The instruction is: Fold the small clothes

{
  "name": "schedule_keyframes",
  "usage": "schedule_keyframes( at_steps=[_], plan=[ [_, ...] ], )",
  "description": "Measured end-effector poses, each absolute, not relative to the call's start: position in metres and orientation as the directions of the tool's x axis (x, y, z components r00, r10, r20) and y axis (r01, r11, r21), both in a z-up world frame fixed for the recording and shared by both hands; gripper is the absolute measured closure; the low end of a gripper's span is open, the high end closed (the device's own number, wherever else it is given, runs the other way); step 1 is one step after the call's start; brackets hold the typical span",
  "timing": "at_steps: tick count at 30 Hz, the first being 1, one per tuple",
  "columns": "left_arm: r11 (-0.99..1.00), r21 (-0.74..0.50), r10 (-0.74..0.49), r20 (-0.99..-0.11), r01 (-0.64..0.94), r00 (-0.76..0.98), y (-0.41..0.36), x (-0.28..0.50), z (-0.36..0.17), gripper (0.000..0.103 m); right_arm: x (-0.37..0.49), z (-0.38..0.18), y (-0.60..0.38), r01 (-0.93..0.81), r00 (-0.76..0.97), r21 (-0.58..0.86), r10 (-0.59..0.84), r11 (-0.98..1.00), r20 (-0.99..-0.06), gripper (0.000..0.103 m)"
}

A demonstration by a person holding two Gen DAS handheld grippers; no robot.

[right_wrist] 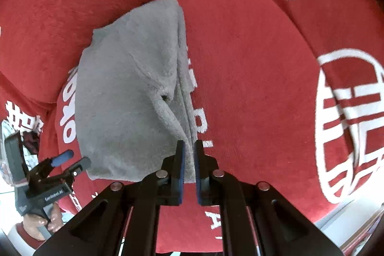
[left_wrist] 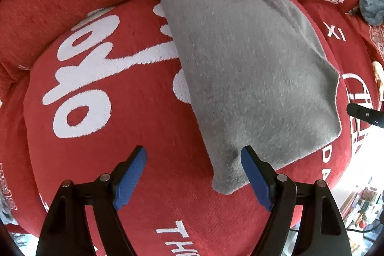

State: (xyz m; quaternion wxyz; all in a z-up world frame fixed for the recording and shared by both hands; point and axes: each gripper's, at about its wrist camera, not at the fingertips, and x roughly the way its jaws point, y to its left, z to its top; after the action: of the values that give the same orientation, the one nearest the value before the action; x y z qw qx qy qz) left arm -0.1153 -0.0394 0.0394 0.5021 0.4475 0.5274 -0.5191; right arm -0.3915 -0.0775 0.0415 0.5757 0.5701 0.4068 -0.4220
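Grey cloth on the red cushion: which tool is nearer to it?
Right. The right tool is shut on the grey cloth's near edge. The left tool is open at its near corner, gripping nothing.

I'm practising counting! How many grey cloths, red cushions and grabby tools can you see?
Grey fuzzy cloths: 2, folded cloth, crumpled cloth
Red printed seat cushions: 2, one, another
Tools: 2, left tool, right tool
Total: 6

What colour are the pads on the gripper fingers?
Blue, on black fingers; the left gripper pads show it best in the left wrist view.
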Motion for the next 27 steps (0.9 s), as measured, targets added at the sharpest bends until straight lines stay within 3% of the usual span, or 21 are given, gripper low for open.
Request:
schedule_keyframes(
  at_steps=[2,7,13,16,18,21,27],
  plan=[
    [0.067,-0.096,-0.051,-0.994,0.993,-0.092,-0.042,-0.115,0.041,0.021,-0.393,0.047,-0.079,0.95,0.311,0.311,-0.023,-0.005,-0.95,0.093],
    [0.072,-0.089,-0.043,-0.995,0.993,-0.086,-0.045,-0.113,0.041,0.021,-0.393,0.049,-0.084,0.952,0.306,0.307,-0.019,-0.007,-0.952,0.074],
    [0.078,-0.08,-0.031,-0.996,0.994,-0.078,-0.052,-0.117,0.038,0.021,-0.389,0.043,-0.091,0.948,0.319,0.319,-0.007,-0.012,-0.948,0.074],
    [0.095,-0.07,-0.036,-0.997,0.993,-0.067,-0.055,-0.116,0.041,0.0,-0.392,0.044,-0.093,0.946,0.325,0.325,-0.011,-0.015,-0.946,0.074],
    [0.097,-0.075,-0.036,-0.997,0.992,-0.072,-0.059,-0.117,0.044,0.0,-0.394,0.044,-0.095,0.944,0.328,0.329,-0.011,-0.017,-0.944,0.071],
    [0.099,-0.08,-0.033,-0.996,0.992,-0.077,-0.062,-0.117,0.046,0.0,-0.397,0.044,-0.098,0.94,0.341,0.342,-0.017,-0.021,-0.94,0.057],
    [0.104,-0.062,-0.036,-0.998,0.993,-0.059,-0.075,-0.115,0.049,0.0,-0.406,0.045,-0.11,0.932,0.363,0.363,-0.022,-0.015,-0.931,0.056]
  ],
)
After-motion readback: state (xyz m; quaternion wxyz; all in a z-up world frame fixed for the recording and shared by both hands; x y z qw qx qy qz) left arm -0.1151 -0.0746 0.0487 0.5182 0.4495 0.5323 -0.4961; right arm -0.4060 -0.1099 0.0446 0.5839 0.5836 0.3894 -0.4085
